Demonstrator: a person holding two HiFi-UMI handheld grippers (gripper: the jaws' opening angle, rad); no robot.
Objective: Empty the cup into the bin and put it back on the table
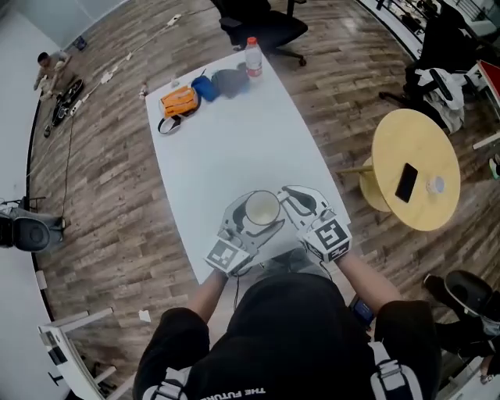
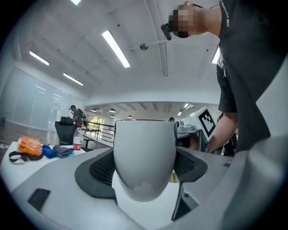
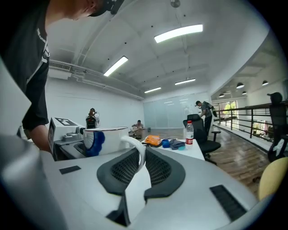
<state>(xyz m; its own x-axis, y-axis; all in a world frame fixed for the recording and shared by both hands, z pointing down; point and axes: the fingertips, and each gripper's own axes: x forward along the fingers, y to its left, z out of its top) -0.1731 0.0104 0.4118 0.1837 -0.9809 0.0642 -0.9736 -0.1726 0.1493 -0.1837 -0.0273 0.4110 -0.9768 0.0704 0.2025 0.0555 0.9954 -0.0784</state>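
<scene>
A white cup [image 1: 262, 208] stands upright near the front edge of the white table [image 1: 234, 141], its inside looking empty from above. My left gripper [image 1: 251, 220] is shut on the cup's body, and in the left gripper view the cup [image 2: 144, 157] fills the space between the dark pads [image 2: 96, 173]. My right gripper [image 1: 289, 201] is shut on the cup's handle [image 3: 135, 152], which sits between its two pads [image 3: 159, 168]. A blue mark shows on the cup [image 3: 105, 137] wall in the right gripper view. No bin is in view.
At the table's far end lie an orange pouch [image 1: 178, 101], a blue item [image 1: 205, 87], a grey cloth [image 1: 229, 80] and a water bottle [image 1: 253, 57]. A round yellow table [image 1: 426, 211] with a phone [image 1: 406, 182] stands to the right. A black chair [image 1: 258, 23] sits beyond.
</scene>
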